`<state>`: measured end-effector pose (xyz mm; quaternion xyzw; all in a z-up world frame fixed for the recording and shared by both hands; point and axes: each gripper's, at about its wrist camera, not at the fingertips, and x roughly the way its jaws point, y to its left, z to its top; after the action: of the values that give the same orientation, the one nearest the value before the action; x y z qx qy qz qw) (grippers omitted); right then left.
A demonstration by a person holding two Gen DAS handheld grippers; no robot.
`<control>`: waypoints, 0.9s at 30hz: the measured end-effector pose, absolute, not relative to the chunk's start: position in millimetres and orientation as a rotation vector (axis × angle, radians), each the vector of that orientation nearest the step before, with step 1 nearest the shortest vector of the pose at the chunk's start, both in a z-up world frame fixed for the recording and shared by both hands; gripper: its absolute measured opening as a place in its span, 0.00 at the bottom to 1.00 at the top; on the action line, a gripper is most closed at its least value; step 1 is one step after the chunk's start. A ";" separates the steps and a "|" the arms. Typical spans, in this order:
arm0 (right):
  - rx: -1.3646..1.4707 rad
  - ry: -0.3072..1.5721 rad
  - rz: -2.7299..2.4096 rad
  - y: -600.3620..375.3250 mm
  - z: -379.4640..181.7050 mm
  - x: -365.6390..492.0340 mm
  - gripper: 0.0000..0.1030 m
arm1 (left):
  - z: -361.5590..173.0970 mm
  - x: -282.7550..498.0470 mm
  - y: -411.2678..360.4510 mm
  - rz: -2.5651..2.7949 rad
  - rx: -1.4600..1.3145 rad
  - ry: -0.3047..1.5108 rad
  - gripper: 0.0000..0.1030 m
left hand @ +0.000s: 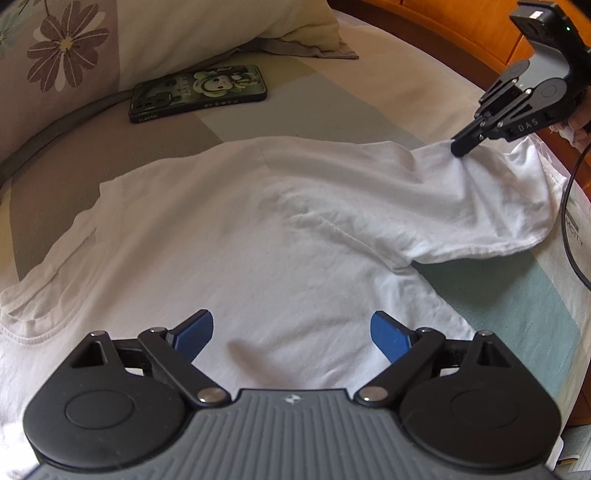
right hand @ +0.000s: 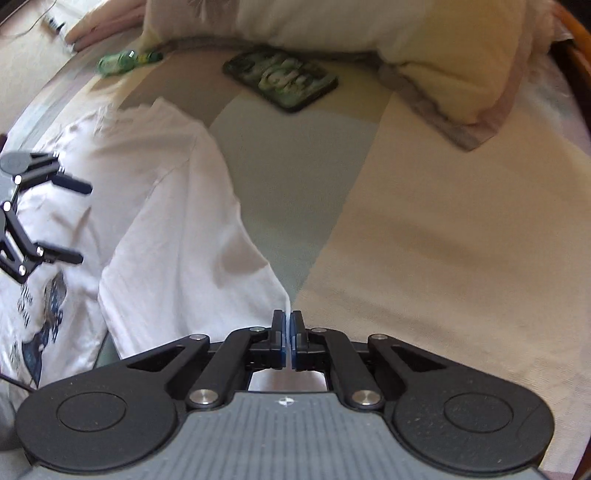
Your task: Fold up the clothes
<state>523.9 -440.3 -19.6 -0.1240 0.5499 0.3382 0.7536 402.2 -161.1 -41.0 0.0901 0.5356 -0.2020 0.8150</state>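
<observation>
A white T-shirt lies spread on the bed, partly folded, with a printed side showing at the left of the right wrist view. My left gripper hovers open over the shirt's body, blue pads wide apart and nothing between them. My right gripper is shut on the edge of the shirt's sleeve, a thin ridge of white cloth pinched between its blue pads. In the left wrist view the right gripper holds the sleeve lifted at the far right. The left gripper shows open at the left edge of the right wrist view.
A phone in a green cartoon case lies on the patchwork bedsheet beyond the shirt. Pillows sit at the back. A green bottle lies far left. A wooden bed frame and a black cable run along the right.
</observation>
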 end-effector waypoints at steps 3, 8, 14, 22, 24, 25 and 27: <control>-0.270 1.164 0.645 -449.8 -15.6 531.9 0.05 | -39.7 407.7 -158.9 -0.426 0.173 1.141 0.89; -0.235 1.170 0.593 -451.0 -17.7 539.7 0.06 | -36.7 411.9 -157.0 -0.419 0.150 1.129 0.89; -0.207 1.101 0.474 -463.5 -5.4 531.4 0.22 | -35.1 408.3 -151.8 -0.424 0.158 1.126 0.89; -0.143 1.143 0.208 -551.7 3.0 494.9 0.29 | -34.9 399.1 -140.8 -0.418 0.165 1.148 0.89; -0.104 1.158 0.147 -574.9 3.0 479.3 0.32 | -34.4 397.1 -140.6 -0.425 0.175 1.146 0.89; -0.083 1.165 0.118 -586.0 2.6 471.8 0.36 | -34.7 396.4 -140.7 -0.429 0.179 1.146 0.89; -0.045 1.184 0.084 -600.7 -4.7 460.5 0.41 | -36.9 397.0 -142.0 -0.434 0.180 1.155 0.89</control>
<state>460.5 -600.7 -4.7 -0.0214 0.5578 0.0395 0.8288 397.0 -142.0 -36.9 0.0843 0.5408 -0.2031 0.8119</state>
